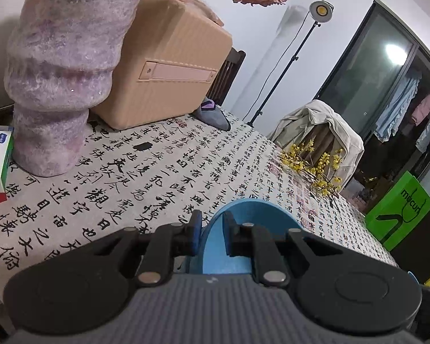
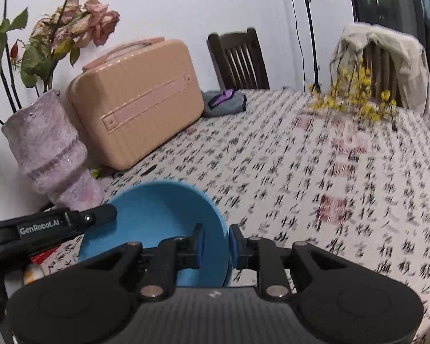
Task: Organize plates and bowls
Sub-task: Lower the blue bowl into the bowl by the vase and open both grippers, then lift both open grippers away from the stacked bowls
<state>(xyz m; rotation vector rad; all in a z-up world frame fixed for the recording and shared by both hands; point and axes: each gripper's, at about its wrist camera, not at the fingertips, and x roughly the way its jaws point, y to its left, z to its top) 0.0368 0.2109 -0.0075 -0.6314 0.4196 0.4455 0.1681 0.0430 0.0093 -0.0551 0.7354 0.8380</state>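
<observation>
Left wrist view: the left gripper (image 1: 212, 230) is seen with its fingers (image 1: 195, 226) pinched on the rim of a blue bowl (image 1: 243, 215), one pad outside the wall and one inside. The bowl's hollow lies to the right of the fingers and just ahead of them. A second blue edge (image 1: 412, 278) is glimpsed low to the right; what it belongs to cannot be told.

In the right wrist view, the right gripper (image 2: 216, 243) is set astride the opposite wall of the blue bowl (image 2: 157, 215), the left pad inside, the right pad outside. The pads lie close against the wall; a narrow gap may remain, and the grip is judged light. The left gripper's finger (image 2: 94, 218) is seen reaching onto the rim from the far left.

The two-sided hold is judged to be for steadying the bowl, or for lifting it level.

The bowl is round, so no long axis is recorded. Its mouth faces upward, tilted slightly toward the cameras. It is judged to sit on or just above the patterned worktop (image 2: 301, 172), with a purple vase (image 2: 51, 154) just beyond its left rim and a tan case (image 2: 134, 100) further ahead.
</observation>
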